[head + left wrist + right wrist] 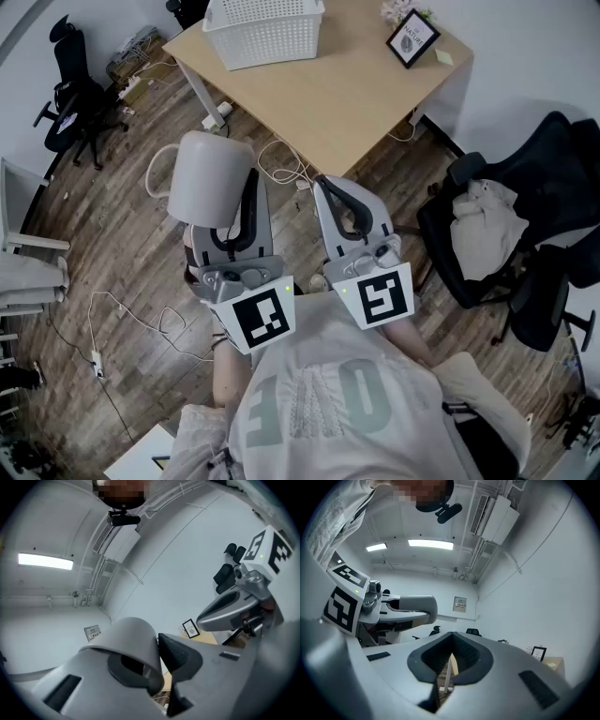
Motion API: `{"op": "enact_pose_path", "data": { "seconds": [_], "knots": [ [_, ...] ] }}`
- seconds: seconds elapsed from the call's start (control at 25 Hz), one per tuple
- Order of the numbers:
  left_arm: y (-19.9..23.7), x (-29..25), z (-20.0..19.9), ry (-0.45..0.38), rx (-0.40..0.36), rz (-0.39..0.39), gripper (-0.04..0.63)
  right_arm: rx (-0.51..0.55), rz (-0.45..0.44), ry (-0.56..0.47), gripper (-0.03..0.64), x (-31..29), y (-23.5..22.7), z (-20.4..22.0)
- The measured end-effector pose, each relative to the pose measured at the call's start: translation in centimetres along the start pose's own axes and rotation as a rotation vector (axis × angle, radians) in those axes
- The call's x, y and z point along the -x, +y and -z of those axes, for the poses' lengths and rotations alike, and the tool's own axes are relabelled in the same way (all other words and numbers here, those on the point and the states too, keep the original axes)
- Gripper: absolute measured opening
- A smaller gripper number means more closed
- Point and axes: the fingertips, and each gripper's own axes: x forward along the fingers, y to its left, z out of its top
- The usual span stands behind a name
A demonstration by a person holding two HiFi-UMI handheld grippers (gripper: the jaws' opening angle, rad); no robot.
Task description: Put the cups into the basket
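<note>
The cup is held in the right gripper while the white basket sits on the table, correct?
No: the cup is held in the left gripper, as the head view shows. The white basket does sit on the table.

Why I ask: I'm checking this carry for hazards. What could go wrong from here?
The left tongs pinch the cup by one wall only, so it might swing or slip. Loose cables lie on the floor in front of the table; they could catch a foot on the way to the basket.
</note>
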Motion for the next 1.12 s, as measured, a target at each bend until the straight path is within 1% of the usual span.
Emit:
{"op": "enact_pose_path", "data": {
  "seconds": [0.12, 0.28, 0.52, 0.68, 0.84, 0.96, 1.04, 1.12],
  "knots": [
    [-0.2, 0.3, 0.0, -0.019, -0.001, -0.004, 0.075, 0.011, -0.002, 0.004, -0.002, 0.0, 0.3, 0.2],
    [-0.6, 0.8, 0.7, 0.007, 0.008, 0.002, 0.075, 0.028, -0.003, 0.014, -0.002, 0.4, 0.4, 0.5],
    [-1.2, 1.5, 1.7, 0.023, 0.059, 0.003, 0.075, 0.009, -0.009, 0.008, -0.002, 1.2, 0.3, 0.6],
    [-1.5, 1.3, 1.4, 0.003, 0.057, 0.014, 0.075, 0.002, -0.012, -0.004, -0.002, 1.1, 0.0, 0.3],
    [-2.2, 1.1, 1.0, -0.012, 0.018, 0.044, 0.075, -0.01, -0.01, -0.008, -0.002, 0.9, -0.2, 0.4],
    [-2.0, 0.9, 0.6, -0.053, 0.034, 0.029, 0.075, -0.031, -0.013, -0.003, -0.002, 0.3, 0.0, 0.8],
    [-1.7, 0.7, 0.8, -0.049, 0.032, 0.027, 0.075, -0.052, -0.019, 0.008, -0.002, 0.2, 0.3, 1.2],
    [-1.2, 0.3, 1.4, -0.013, 0.012, 0.03, 0.075, -0.062, -0.022, 0.024, -0.002, 0.0, 0.4, 1.7]
  ]
}}
